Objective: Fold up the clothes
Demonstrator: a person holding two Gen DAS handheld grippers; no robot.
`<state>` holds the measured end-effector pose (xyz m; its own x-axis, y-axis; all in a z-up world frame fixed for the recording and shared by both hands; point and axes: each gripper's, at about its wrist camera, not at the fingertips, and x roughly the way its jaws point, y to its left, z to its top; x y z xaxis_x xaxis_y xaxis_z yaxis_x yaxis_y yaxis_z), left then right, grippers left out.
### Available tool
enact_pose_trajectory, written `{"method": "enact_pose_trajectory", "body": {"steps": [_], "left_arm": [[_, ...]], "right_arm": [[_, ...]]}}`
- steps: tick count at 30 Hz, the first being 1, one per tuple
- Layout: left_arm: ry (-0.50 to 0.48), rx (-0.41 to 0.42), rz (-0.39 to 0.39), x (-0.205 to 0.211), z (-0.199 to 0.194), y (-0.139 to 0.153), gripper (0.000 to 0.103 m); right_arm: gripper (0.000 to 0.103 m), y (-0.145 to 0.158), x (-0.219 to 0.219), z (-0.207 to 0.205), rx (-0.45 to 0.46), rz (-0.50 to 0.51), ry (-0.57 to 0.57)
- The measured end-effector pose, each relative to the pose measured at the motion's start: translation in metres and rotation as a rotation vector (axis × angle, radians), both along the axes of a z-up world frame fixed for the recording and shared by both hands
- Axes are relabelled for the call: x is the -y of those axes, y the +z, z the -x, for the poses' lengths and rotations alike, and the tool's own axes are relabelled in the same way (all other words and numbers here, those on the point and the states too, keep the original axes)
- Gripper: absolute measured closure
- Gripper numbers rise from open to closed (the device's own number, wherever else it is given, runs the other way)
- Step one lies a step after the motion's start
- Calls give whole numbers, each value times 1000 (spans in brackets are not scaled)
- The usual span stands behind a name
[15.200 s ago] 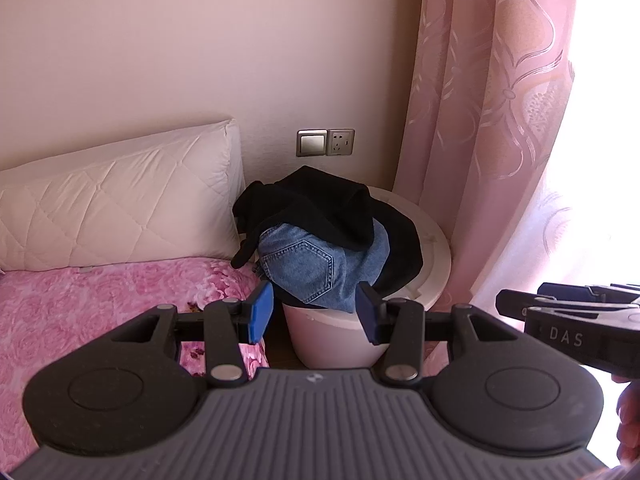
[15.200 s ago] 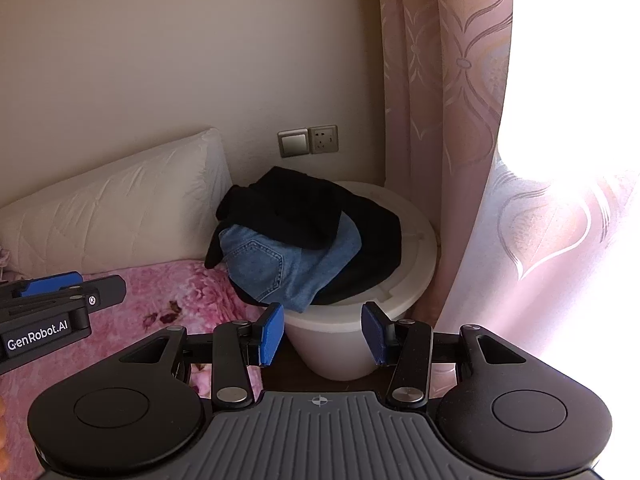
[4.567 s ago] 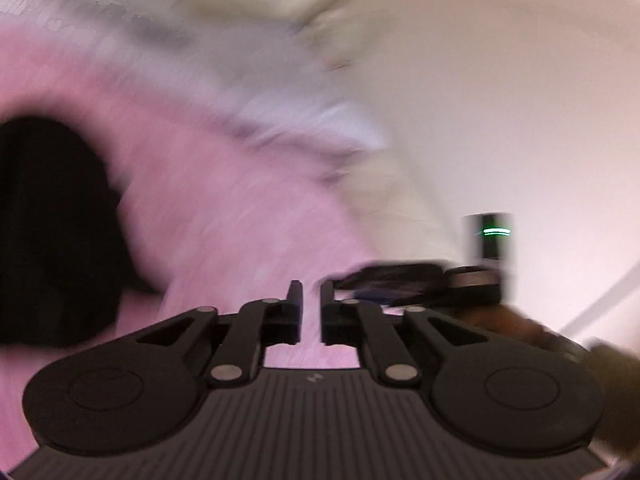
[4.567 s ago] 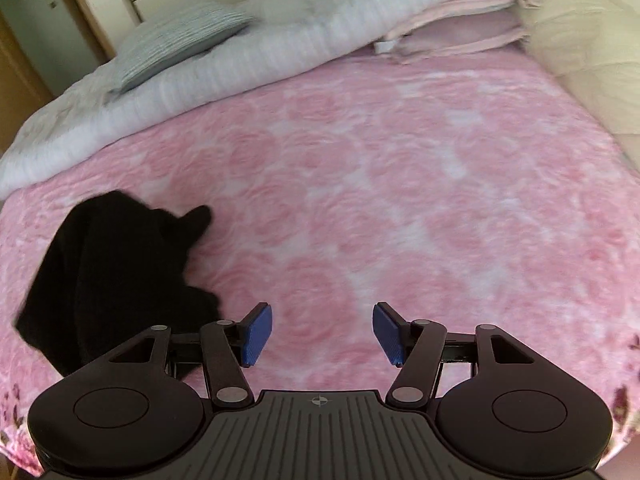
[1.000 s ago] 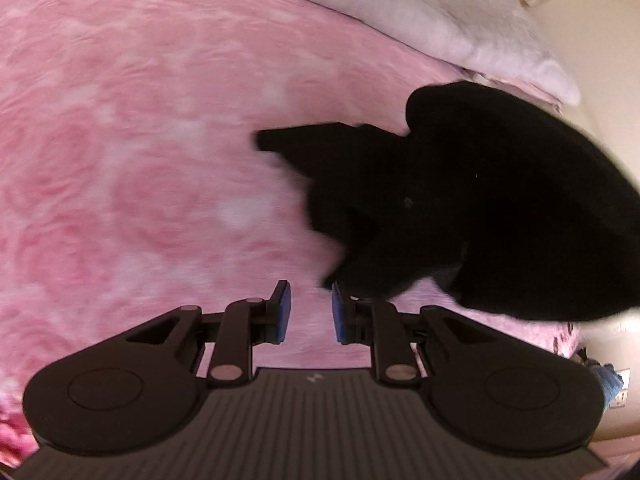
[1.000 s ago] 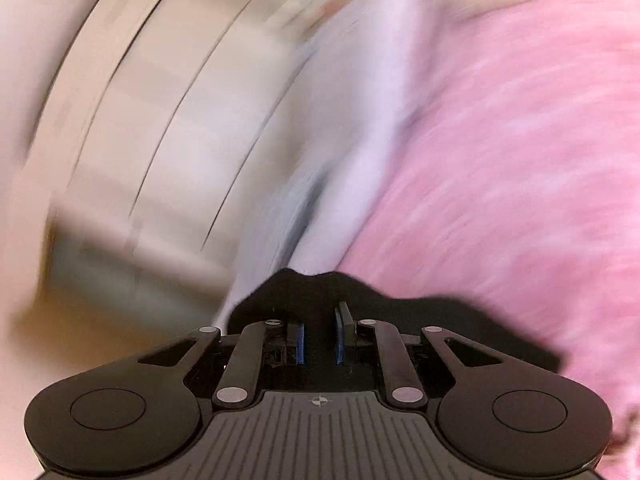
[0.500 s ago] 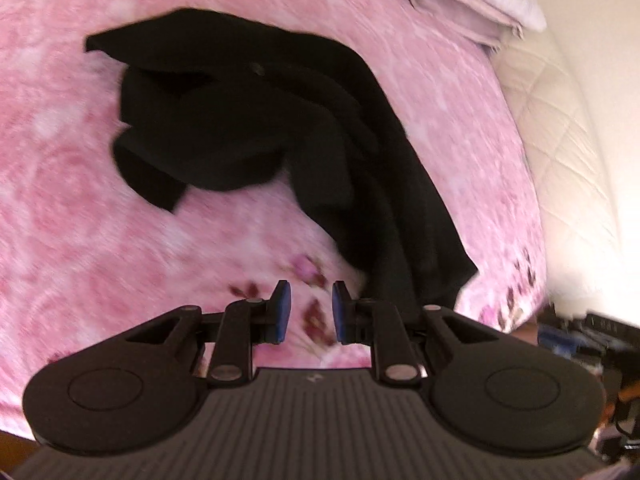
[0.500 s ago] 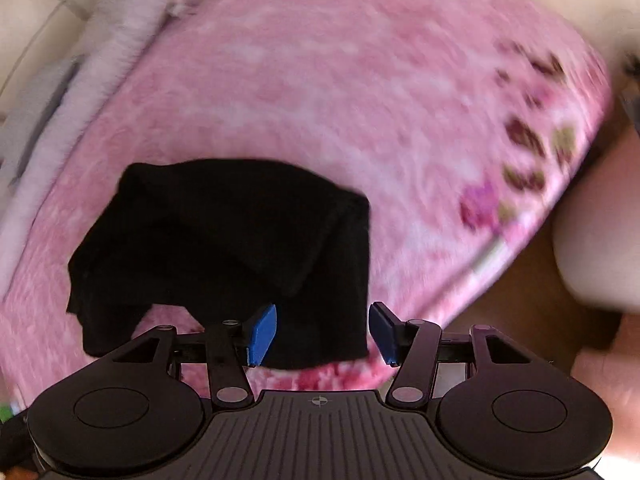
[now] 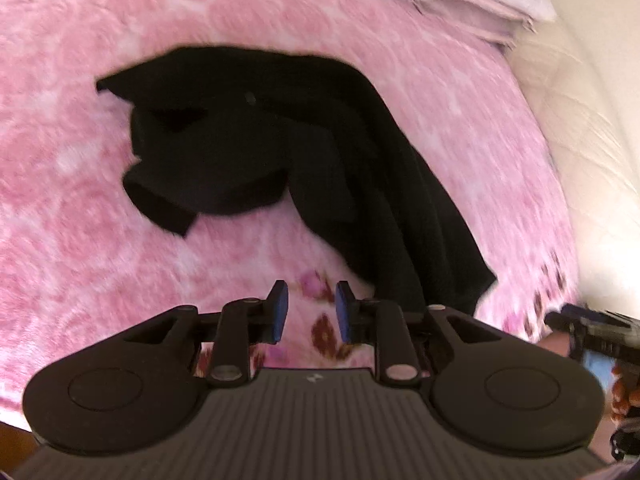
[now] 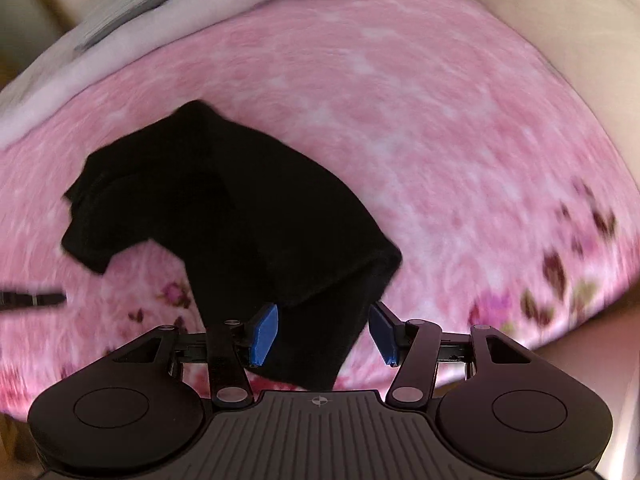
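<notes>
One garment: a black garment (image 9: 304,152) is lying crumpled near the bed's (image 9: 80,208) front edge.
Left tool (image 9: 307,312): jaws are opening over bare bedspread, garment just beyond.
Right tool (image 10: 324,330): spread wide, garment's hem lying between the pads, untouched.

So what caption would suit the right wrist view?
Open tool above a crumpled black garment on a pink bed.

Black garment (image 9: 304,152) crumpled, unfolded, lying on pink floral bedspread (image 9: 60,220) near bed's edge.
</notes>
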<state>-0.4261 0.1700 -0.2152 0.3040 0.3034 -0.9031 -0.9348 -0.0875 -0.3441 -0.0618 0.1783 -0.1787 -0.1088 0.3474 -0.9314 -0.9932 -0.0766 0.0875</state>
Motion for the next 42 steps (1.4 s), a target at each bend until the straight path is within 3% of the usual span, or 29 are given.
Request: {"method": "enact_pose_trajectory", "body": {"steps": [5,11,17,22,25,32,37,40,42], "left_arm": [[180,-50,-10,3,-39,-3,78],[492,-15,59,63,-115,-33,77],[709,101,102,130,-192,-62,77],[827,141,81,165,-230,-87,77],[935,205,48,180,-238,-106,76],[1127,295,-47,186,-243,-138,71],[1243,402,-88,183,-241,-165,72],[1257,418,-87,181,-241,-175,92],[1234,399,-130,181,-245,-168,93]], "right_arm": [[48,-19,-24,-14,171,-48,375],[48,-47,-30,-73,188,-68,752],[48,-63,-24,-133,108,-3,937],[48,-77,-23,-121,82,-49,1090],[48,-93,-21,-104,84,-103,1177],[48,-132,-24,-79,79,-250,1240],[48,-160,-37,-65,48,-229,1242],[86,-165,-54,-72,-44,-189,1124],[94,-158,-74,-91,-156,-108,912]]}}
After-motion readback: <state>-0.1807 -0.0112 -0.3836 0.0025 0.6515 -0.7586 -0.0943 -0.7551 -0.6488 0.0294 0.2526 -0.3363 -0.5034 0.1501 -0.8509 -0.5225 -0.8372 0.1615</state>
